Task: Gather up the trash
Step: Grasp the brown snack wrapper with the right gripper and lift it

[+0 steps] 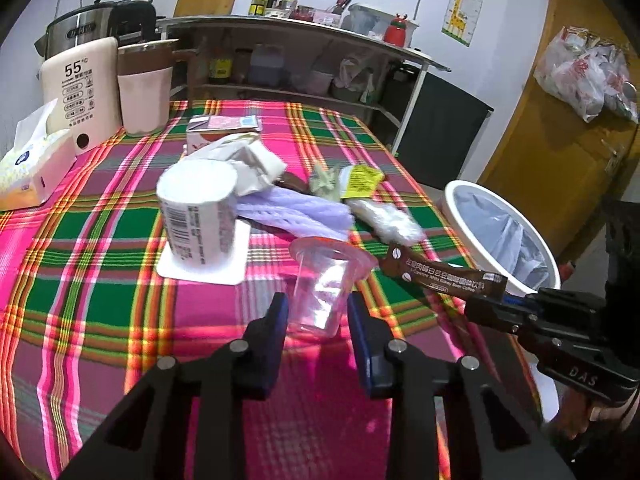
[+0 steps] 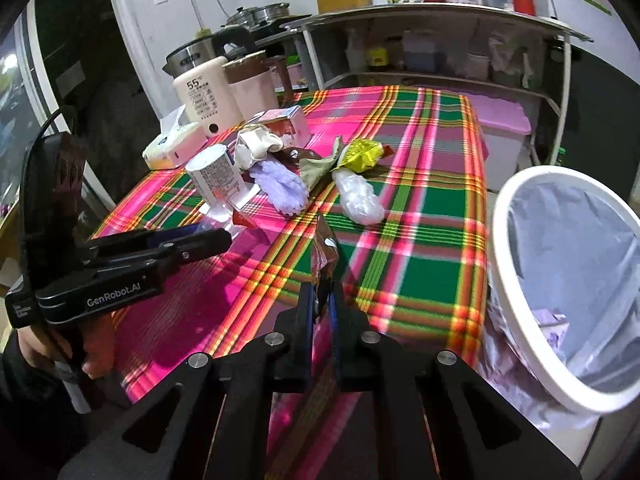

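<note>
My left gripper [image 1: 318,306] is open, its blue-padded fingers either side of a clear plastic cup [image 1: 324,280] lying on the plaid cloth. My right gripper [image 2: 320,292] is shut on a brown coffee sachet [image 2: 325,256], held above the table near its right edge; the sachet also shows in the left wrist view [image 1: 444,274]. More trash lies mid-table: a white yoghurt cup [image 1: 196,216], crumpled paper [image 1: 252,164], purple foam net [image 1: 296,212], yellow wrapper [image 1: 360,180], clear plastic bag [image 2: 358,196]. A white bin [image 2: 516,280] with a liner stands right of the table.
A tissue box [image 1: 32,168], a cream warmer marked 55 [image 1: 80,92], a pink kettle [image 1: 146,88] and a small carton [image 1: 222,128] stand at the table's far left. A shelf unit [image 1: 304,60] stands behind. A wooden door [image 1: 560,152] is on the right.
</note>
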A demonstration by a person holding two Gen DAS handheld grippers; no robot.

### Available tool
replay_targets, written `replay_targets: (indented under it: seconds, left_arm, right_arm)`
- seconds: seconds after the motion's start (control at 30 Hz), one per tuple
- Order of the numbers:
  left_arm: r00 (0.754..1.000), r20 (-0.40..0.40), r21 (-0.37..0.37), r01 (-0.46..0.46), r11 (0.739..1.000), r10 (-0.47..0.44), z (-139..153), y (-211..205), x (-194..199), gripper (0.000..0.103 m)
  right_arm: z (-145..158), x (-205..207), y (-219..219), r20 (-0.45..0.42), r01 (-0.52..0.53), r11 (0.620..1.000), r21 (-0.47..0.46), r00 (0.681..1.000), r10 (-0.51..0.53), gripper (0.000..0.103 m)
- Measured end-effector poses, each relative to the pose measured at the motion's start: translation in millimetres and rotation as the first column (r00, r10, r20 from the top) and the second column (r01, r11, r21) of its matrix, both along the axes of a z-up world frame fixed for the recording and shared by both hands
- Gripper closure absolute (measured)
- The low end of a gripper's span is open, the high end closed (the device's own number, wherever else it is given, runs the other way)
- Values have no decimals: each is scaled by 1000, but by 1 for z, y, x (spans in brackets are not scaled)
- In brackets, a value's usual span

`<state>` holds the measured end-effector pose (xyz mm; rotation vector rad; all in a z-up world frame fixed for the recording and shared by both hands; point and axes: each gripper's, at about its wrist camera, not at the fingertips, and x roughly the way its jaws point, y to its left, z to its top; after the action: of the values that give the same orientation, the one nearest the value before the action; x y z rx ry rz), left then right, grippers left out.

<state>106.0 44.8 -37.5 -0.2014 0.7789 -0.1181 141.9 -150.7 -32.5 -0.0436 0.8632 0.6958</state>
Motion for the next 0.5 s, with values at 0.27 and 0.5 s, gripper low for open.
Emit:
replay_targets:
  seconds: [0.27,0.5]
  left_arm:
    - [1000,17,-2,25,1000,-25,9,-14,-10,71]
    - [999,21,1,40,999,-40,12,-22,-13,71]
  right_arm:
    - [8,-11,-21,14,43,999,21,999,-44,95]
    - [3,-16,-29,-13,31,1000,1,999,-31,95]
